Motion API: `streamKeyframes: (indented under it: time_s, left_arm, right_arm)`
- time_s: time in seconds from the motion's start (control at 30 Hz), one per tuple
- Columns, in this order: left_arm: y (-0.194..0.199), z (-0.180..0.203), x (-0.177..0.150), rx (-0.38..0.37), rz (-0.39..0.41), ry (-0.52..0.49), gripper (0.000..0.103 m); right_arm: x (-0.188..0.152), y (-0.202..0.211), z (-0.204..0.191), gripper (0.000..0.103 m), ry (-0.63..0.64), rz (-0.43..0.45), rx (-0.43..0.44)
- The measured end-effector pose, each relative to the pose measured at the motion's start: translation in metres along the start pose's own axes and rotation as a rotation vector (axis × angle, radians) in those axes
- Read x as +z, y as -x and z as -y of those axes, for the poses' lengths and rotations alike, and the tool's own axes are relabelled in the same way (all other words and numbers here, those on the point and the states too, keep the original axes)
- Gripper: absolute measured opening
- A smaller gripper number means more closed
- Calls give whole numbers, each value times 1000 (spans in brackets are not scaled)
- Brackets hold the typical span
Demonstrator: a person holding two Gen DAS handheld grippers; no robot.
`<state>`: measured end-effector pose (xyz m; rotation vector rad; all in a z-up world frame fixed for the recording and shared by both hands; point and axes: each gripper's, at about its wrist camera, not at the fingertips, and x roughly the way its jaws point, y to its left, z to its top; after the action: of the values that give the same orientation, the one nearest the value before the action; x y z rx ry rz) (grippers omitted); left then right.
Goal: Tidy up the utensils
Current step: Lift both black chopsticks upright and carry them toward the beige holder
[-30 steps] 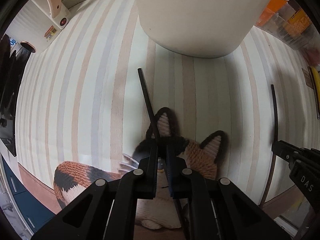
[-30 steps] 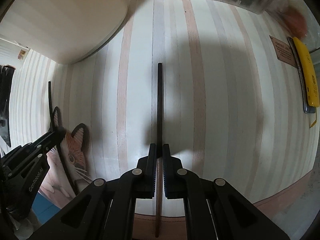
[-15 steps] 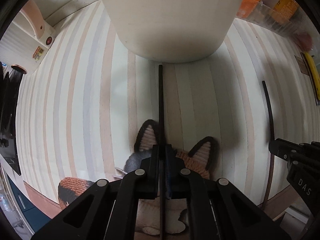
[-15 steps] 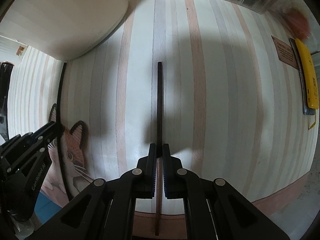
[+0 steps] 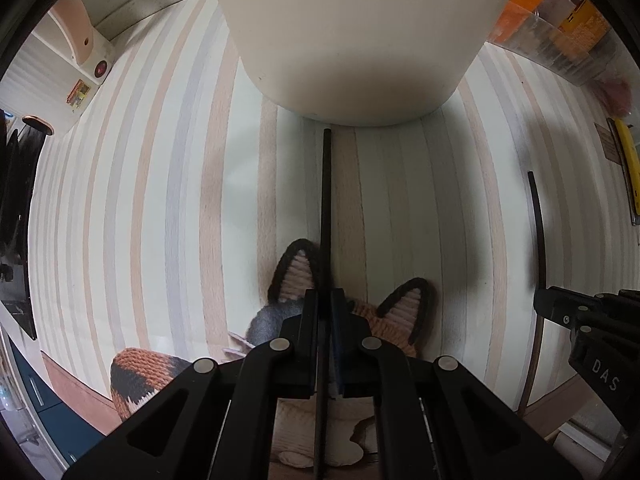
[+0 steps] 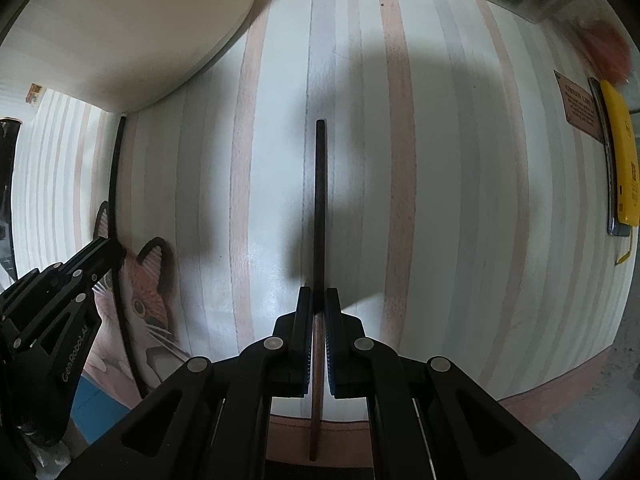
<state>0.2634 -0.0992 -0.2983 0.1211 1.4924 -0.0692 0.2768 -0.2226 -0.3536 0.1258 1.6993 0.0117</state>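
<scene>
My left gripper (image 5: 325, 300) is shut on a dark chopstick (image 5: 326, 208) that points straight ahead, its tip just below the base of a large cream container (image 5: 352, 32). My right gripper (image 6: 319, 300) is shut on a second dark chopstick (image 6: 320, 208), held above the striped tablecloth (image 6: 440, 200). The right gripper (image 5: 560, 312) and its chopstick (image 5: 538, 220) show at the right of the left wrist view. The left gripper (image 6: 100, 252) and its chopstick (image 6: 114, 184) show at the left of the right wrist view.
A knitted cat-shaped mat (image 5: 400, 312) lies under the left gripper, also seen in the right wrist view (image 6: 144, 292). A yellow-cased phone (image 6: 620, 160) lies at the right. Clear boxes with orange packets (image 5: 560, 20) stand at the back right. A white appliance (image 5: 80, 40) stands far left.
The left gripper has moved forward toward the cream container and its chopstick has straightened from tilted left to straight ahead. The right gripper has barely moved.
</scene>
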Motion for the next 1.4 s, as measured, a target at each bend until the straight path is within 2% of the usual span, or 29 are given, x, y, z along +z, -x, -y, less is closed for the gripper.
streamKeyframes:
  time_s: [0.27,0.43,0.53,0.83,1.1,1.4]
  left_arm:
    - [1,4,2,9,-1,-3,3]
    - [0,4,-1,12,5,3,3]
    - [4,1,-6,-14,-7,12,3]
    - [57,-3,-22,-38,124,22,1]
    - [98,-3,-28,-58,232,31,0]
    - [119,0,-28,-59,293,29,0]
  right_arm:
    - [14,-11,-10,6,6,-22,-21]
    - [10,-11,-21,6,4,18,-45]
    - [6,-9,-21,6,-14,54,-41]
    - [-13,40,-13,5,-35,218,16]
    - [-29,77,0,5,-47,306,60]
    - [-43,106,14,5,-41,375,90]
